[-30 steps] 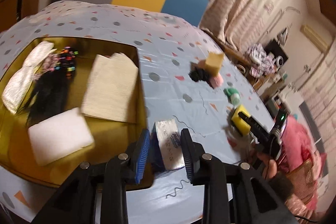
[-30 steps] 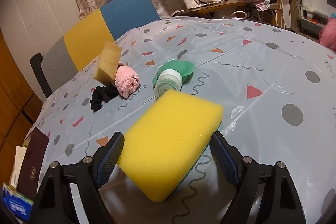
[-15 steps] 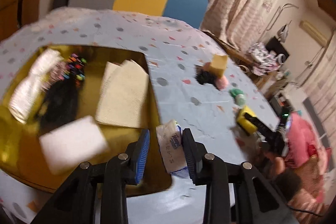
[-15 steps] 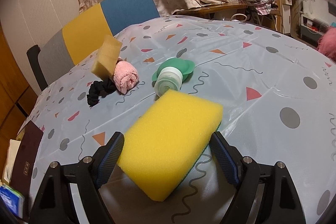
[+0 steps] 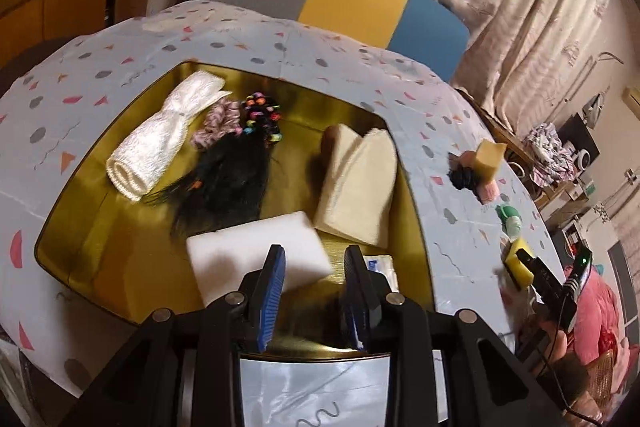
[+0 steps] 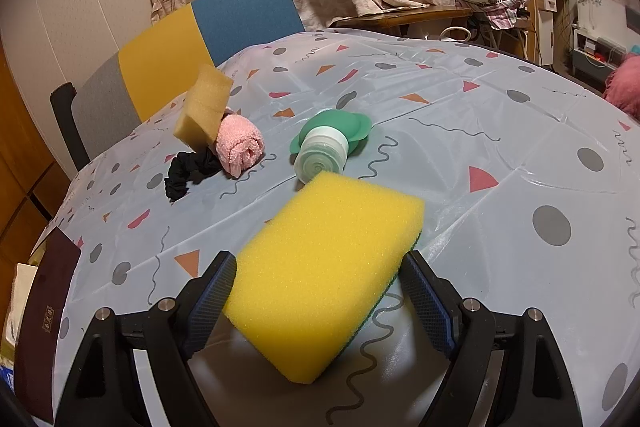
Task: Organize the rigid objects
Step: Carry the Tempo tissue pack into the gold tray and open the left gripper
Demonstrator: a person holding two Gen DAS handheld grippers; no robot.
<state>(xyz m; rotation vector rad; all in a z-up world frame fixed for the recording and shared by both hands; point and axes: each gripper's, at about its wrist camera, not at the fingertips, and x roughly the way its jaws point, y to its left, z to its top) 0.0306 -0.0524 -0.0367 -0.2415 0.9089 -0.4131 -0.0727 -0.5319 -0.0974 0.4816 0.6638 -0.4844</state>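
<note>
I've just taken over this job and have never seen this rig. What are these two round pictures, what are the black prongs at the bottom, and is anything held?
A person holds a two-finger gripper in each hand, and each gripper carries a wide-angle camera looking along its fingers, so the prongs are the fingers. The left gripper is over a gold tray with nothing between its jaws. In the tray are a white sponge, a tissue pack, a rolled towel and a folded cloth. The right gripper holds a yellow sponge over the tablecloth. Beyond it lie a green-capped container and a pink rolled cloth.
</note>
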